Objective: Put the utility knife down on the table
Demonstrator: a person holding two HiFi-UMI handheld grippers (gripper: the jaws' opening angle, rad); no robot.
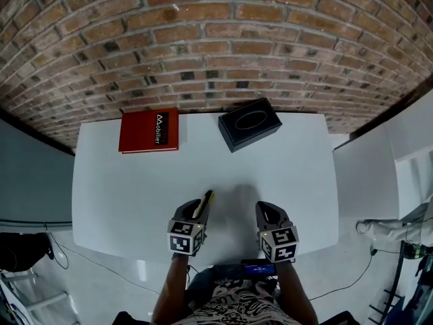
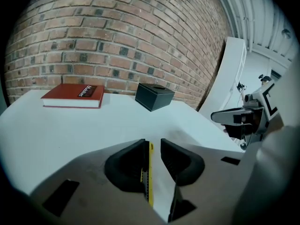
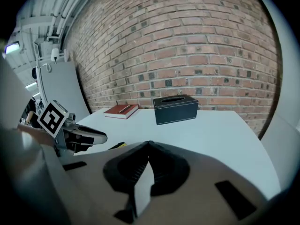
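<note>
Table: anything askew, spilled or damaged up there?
Only the black box at the back sits skewed to the edge of the table; the red book lies roughly square. No spill or damage shows.

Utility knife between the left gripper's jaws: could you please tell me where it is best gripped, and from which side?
Probably take the utility knife at mid-handle, across its two long sides, coming from its near end as the left gripper does. It is long, slim and points toward the brick wall, so open jaws straddle it squarely.
</note>
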